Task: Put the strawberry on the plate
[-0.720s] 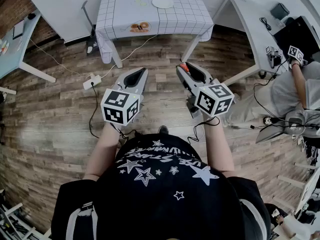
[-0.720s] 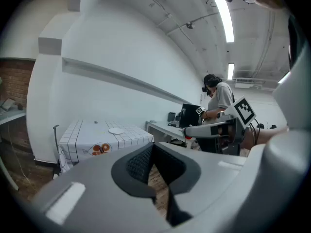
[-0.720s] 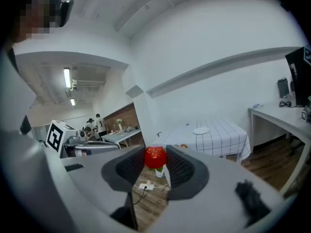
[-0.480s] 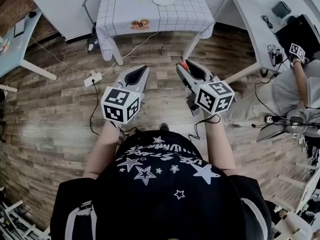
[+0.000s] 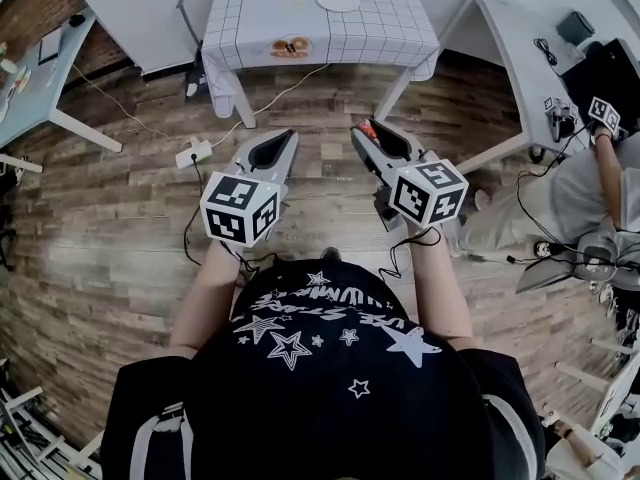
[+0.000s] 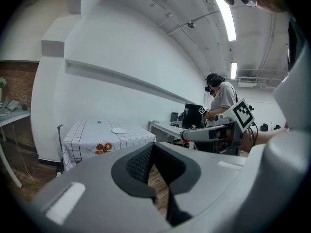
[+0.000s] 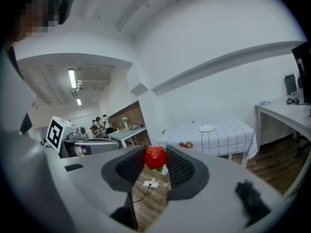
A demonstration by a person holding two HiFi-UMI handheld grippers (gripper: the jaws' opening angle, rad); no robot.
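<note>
A red strawberry [image 7: 155, 157] sits pinched between the pads of my right gripper [image 7: 155, 160], well above the wooden floor. In the head view the strawberry [image 5: 367, 128] shows as a red spot at the tip of that right gripper [image 5: 365, 132]. The left gripper [image 5: 289, 135] is held beside it, shut with its tips touching and nothing in them; in its own view the left gripper [image 6: 152, 146] shows the same. The white plate [image 5: 338, 0] lies far ahead on a table with a checked cloth [image 5: 300, 13], also seen as the plate [image 7: 206, 128] and the plate [image 6: 118, 130].
A white power strip [image 5: 195, 153] with cables lies on the floor ahead left. A white desk [image 5: 510, 58] stands to the right, with another person [image 5: 600, 183] sitting beside it. A further desk [image 5: 40, 78] stands at the left. The cloth's front edge bears an orange print [image 5: 291, 46].
The table, plate and floor have shifted slightly to the right in the head view. Both grippers keep the same pose, and the strawberry stays in the right one.
</note>
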